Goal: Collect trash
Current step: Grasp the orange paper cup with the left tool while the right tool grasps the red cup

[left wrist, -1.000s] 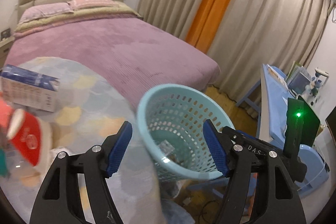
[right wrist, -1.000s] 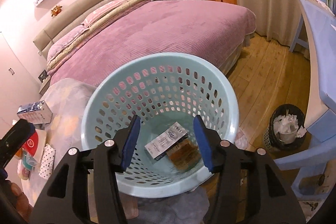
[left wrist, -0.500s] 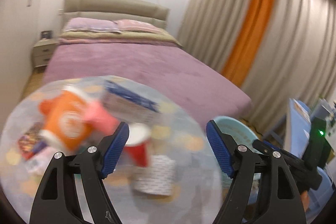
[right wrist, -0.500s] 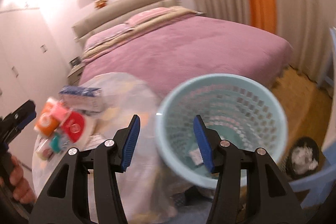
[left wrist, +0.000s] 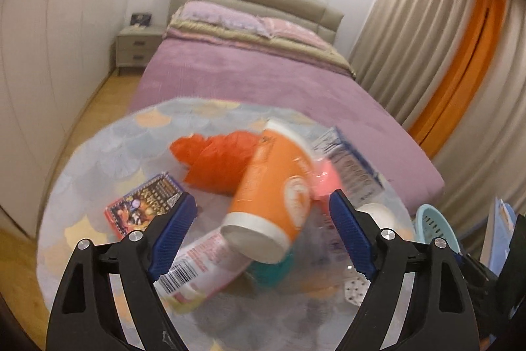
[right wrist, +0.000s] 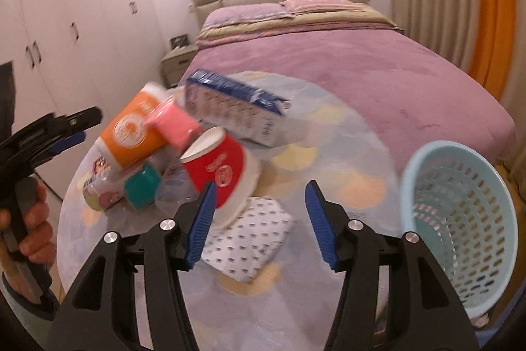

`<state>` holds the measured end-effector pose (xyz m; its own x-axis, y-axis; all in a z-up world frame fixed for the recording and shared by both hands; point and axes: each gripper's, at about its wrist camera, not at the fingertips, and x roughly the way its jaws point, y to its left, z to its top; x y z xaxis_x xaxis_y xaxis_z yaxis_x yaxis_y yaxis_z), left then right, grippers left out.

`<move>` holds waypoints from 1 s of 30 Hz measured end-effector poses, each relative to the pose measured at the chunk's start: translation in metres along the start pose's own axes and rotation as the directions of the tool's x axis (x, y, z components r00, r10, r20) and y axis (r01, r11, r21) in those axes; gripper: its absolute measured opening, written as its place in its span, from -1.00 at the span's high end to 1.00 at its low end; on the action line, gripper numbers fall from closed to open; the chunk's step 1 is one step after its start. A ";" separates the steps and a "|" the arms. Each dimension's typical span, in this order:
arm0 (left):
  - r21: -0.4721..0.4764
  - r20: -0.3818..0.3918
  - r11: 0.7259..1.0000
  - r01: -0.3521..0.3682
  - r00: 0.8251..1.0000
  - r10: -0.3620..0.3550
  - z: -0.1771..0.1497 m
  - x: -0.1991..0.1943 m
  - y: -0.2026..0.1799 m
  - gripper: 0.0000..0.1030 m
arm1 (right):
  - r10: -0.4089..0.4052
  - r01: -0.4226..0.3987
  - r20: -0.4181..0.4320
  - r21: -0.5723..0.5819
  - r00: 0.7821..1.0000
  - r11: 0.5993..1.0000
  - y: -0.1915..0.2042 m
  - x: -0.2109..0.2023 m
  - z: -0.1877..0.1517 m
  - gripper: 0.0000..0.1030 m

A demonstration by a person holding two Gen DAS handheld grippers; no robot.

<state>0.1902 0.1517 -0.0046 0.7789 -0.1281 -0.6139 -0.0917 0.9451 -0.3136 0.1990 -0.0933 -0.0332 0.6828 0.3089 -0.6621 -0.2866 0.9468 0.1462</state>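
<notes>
Left tool [left wrist: 263, 216] spread wide, nothing between its tips, hovering over the round table [left wrist: 98, 153]. Just ahead of its tips an orange cup [left wrist: 276, 193] lies on its side, base toward the camera. Under the cup: a pink-white wrapper with barcode [left wrist: 200, 265] and a teal item [left wrist: 273, 268]. Past the cup, a crumpled orange bag [left wrist: 217, 157]; left of it, a dark printed packet [left wrist: 144, 203]. Right of the cup, a pink item [left wrist: 325, 183] and a blue-white box [left wrist: 348, 163]. Blurred view.

Right tool [right wrist: 261, 213] also spread wide, holding nothing, above the table's near part. A white dotted packet [right wrist: 250, 239] lies just below and between its tips. A red cup [right wrist: 220, 166] on its side sits by the left tip. Further left: teal item [right wrist: 143, 186], pink item [right wrist: 174, 124], orange cup [right wrist: 131, 130], clustered and touching. The blue-white box [right wrist: 233, 107] lies behind them. The left tool [right wrist: 62, 134] shows at the left edge, held in a hand [right wrist: 33, 226].

Basket [right wrist: 460, 219], light blue, perforated, stands beside the table on the right, apart from the trash. Purple bed [right wrist: 345, 64] behind the table.
</notes>
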 end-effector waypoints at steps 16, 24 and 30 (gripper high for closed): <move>-0.014 -0.107 0.997 0.074 0.991 -0.075 -0.003 0.043 0.012 -0.65 | -0.009 0.005 -0.063 -0.073 0.998 0.997 0.044 0.061 0.008 -0.23; 0.002 -0.135 0.991 0.132 0.982 -0.130 -0.009 0.047 -0.001 -0.65 | 0.001 -0.004 -0.074 -0.040 0.997 0.999 0.041 0.076 0.015 -0.23; 0.009 -0.132 0.989 0.149 0.980 -0.146 -0.012 0.044 -0.008 -0.26 | 0.024 -0.026 -0.076 -0.022 0.997 0.999 0.037 0.077 0.017 0.03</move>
<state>0.2179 0.1351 -0.0383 0.6949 -0.3036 -0.6519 0.0308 0.9182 -0.3949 0.2524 -0.0330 -0.0667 0.6230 0.3237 -0.7121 -0.3186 0.9364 0.1470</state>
